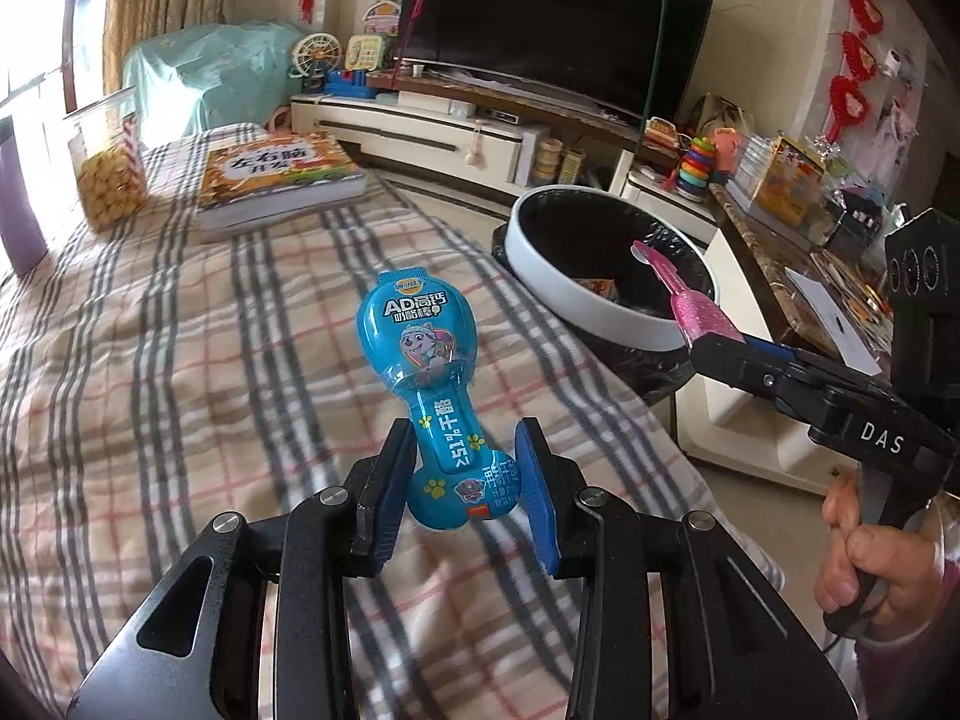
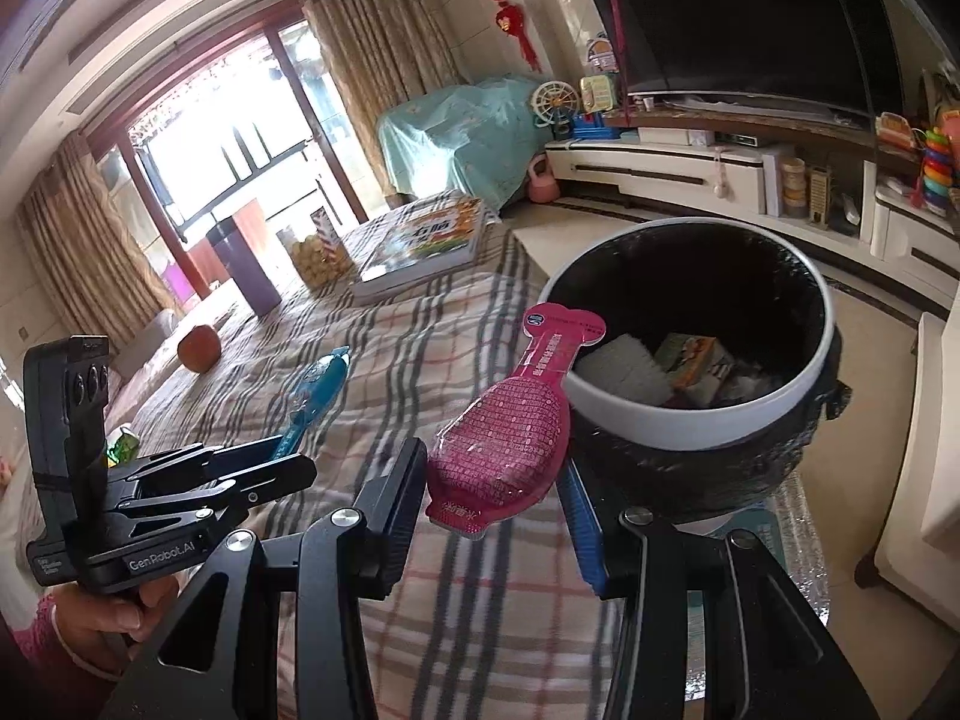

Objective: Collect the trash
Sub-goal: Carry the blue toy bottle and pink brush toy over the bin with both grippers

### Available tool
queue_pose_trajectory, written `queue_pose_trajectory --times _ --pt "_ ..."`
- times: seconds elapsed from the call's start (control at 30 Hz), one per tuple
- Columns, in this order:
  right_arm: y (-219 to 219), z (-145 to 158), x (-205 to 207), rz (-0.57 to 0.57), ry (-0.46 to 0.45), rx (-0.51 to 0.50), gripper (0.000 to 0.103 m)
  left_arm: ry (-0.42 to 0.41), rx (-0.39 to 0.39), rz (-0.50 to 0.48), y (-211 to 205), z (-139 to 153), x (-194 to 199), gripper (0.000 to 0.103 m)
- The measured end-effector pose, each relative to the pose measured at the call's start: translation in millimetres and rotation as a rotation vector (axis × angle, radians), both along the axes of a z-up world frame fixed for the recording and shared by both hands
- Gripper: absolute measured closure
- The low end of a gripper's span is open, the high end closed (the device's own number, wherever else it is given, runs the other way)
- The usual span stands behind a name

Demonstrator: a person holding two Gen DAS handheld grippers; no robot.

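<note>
Two tools tilted down | left tool (image 1: 465,456) grips blue wrapper (image 1: 420,330) | right tool (image 2: 498,498) pink (bin-side)

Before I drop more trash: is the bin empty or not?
Not empty. The bin already holds a small carton and white packaging.

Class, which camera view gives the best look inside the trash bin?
The right wrist view: the trash bin opens toward the camera, showing the rubbish inside. In the left wrist view the bin sits farther off, partly hidden behind the pink wrapper.
</note>
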State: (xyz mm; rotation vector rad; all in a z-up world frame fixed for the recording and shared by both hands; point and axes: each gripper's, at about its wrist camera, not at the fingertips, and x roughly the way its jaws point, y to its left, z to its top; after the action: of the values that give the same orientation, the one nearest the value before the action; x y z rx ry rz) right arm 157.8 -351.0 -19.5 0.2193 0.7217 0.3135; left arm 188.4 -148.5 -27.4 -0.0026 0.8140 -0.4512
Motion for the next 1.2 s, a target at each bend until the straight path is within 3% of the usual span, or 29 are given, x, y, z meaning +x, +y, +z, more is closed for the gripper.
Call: queue_pose_trajectory --times 0.57,1.2 --pt "-48.5 1.5 14.2 -0.072 0.000 0.016 0.058 -0.018 0.020 -0.077 -46.1 9.7 18.6 0.070" --pt "-66.4 6.3 25.6 -0.093 -0.010 0.032 0.058 -0.039 0.034 -0.119 -82.4 20.7 33.0 0.070"
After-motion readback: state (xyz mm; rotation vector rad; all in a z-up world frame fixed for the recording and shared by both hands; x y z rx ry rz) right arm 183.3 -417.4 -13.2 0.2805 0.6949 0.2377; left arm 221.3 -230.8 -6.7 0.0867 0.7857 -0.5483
